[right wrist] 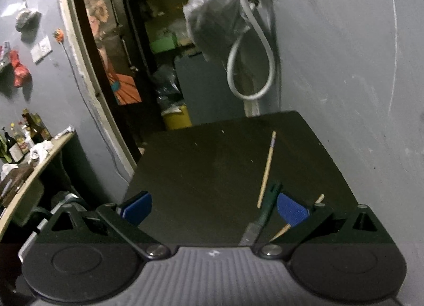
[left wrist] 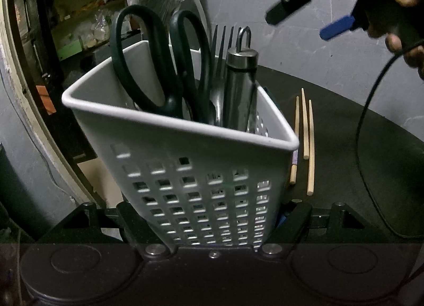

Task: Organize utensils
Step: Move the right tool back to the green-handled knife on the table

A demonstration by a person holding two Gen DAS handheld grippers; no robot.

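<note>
caddy (left wrist: 185, 152), white plastic, triangular with rounded corners and a grid of square holes in its wall, sits clamped between the fingers of the left gripper (left wrist: 212, 216), which press on its lower sides. it stands about upright, tipped slightly away from the camera. inside it, handles up: dark green scissors (left wrist: 159, 67) with two big loop handles, a fork (left wrist: 222, 49) with tines pointing up, and a steel cylinder-handled tool (left wrist: 239, 88) with a hanging loop on top.

three wooden chopsticks (left wrist: 304, 125), thin and pale, lie flat on the black table (left wrist: 371, 147) just right of the caddy, roughly parallel, long axes running away from the left camera.

right gripper (right wrist: 214, 210) hangs over the table with jaws spread wide, blue ribbed pads (right wrist: 291, 212) apart and nothing pressed between them. a dark green-handled utensil (right wrist: 266, 210) with a grey metal part lies just inside the right pad, long axis running away from the camera; whether the pad touches it i cannot tell. one chopstick (right wrist: 267, 168) lies ahead of that pad, pointing away and slightly right; another pokes out from behind the pad. in the left view the right gripper is up at top right, a person's hand (left wrist: 405, 41) around it, with a black cable (left wrist: 360, 125) trailing down.
</note>
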